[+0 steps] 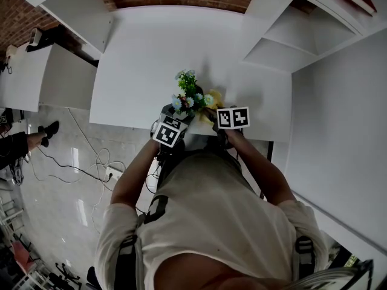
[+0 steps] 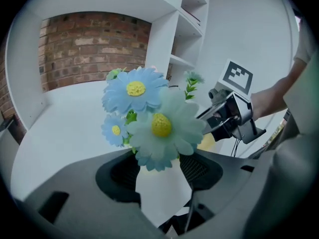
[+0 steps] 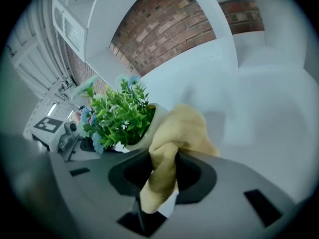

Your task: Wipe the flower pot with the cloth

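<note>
The white flower pot (image 2: 162,188) is held between the jaws of the left gripper (image 2: 159,172). The jaws are spread wide and closed on the pot's body, and the blue artificial flowers (image 2: 159,126) rise just above the pads. The jaws of the right gripper (image 3: 162,176) are set narrow and clamped on a twisted fold of the yellow cloth (image 3: 174,133). The bunched free end of the cloth is pressed against the pot's rim, just ahead of those jaws and beside the green foliage (image 3: 119,116).

The main risk is judged to be the pot slipping or turning in the left jaws. It is gripped only at its sides by a wide hold. Should the cloth be pushed hard against the rim, the smooth body could be levered out of the pads. In the head view the pot is seen close to the near edge of the white table (image 1: 151,53), so a loosened pot could be knocked off it. Whether the pot rests on the table or is lifted cannot be told.

A second risk concerns the cloth, of which only a thin fold is pinched. It could be dragged out of the right jaws by friction, or snagged on the leaves, in which case the flowers could be pulled from the pot. With the cloth bunched this way, the lower wall nearest the left jaws may be left unwiped.
</note>
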`<state>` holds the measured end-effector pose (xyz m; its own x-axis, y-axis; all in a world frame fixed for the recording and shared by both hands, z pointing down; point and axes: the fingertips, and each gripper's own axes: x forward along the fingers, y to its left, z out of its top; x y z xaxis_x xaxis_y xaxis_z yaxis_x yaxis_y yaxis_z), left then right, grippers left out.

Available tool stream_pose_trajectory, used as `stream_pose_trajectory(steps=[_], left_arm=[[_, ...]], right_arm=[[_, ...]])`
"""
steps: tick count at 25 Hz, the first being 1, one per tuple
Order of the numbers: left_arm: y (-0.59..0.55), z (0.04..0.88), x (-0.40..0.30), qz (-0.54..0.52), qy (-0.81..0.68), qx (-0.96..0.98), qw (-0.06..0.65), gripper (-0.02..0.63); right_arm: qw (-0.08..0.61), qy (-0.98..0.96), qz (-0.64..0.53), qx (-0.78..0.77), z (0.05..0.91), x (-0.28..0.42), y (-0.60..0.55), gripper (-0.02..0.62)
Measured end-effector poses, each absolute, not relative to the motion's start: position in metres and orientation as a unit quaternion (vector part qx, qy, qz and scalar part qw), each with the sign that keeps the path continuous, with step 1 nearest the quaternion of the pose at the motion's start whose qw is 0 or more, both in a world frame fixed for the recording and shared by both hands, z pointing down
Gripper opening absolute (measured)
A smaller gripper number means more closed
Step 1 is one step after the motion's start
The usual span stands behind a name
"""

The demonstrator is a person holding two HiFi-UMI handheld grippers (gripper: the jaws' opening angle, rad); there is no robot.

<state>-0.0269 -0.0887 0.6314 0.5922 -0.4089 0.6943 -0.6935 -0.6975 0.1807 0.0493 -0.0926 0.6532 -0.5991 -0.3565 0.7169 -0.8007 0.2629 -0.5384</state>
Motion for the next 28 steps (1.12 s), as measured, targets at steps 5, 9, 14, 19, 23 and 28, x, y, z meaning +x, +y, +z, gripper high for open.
stream_pose_trajectory(steps=[5, 9, 14, 19, 23, 28], left_arm=[[-0.090, 0.632, -0.024, 0.311, -0.346, 0.854, 0.234, 0.253], [-0.092, 0.632, -0.023, 0.286, -0.379, 0.840, 0.263, 0.253], [-0.087, 0.632, -0.021, 0.276, -0.373, 0.840, 0.282, 0.255], [-0.080, 0.625, -0.023, 0.282, -0.325, 0.862, 0.267, 0.253], [-0.088, 0.621, -0.024, 0.281, -0.305, 0.873, 0.256, 0.252], [-0.093, 0.622, -0.023, 0.265, -0.341, 0.854, 0.289, 0.232]], right_arm=[[0.232, -0.771, 0.447, 0.389, 0.637, 0.048, -0.101, 0.124], [0.235, -0.765, 0.460, 0.384, 0.644, 0.039, -0.083, 0.124], [0.230, -0.749, 0.494, 0.377, 0.658, 0.034, -0.070, 0.124], [0.214, -0.745, 0.493, 0.395, 0.653, 0.048, -0.084, 0.124], [0.194, -0.749, 0.485, 0.407, 0.640, 0.054, -0.099, 0.124], [0.189, -0.753, 0.486, 0.401, 0.635, 0.044, -0.092, 0.124]])
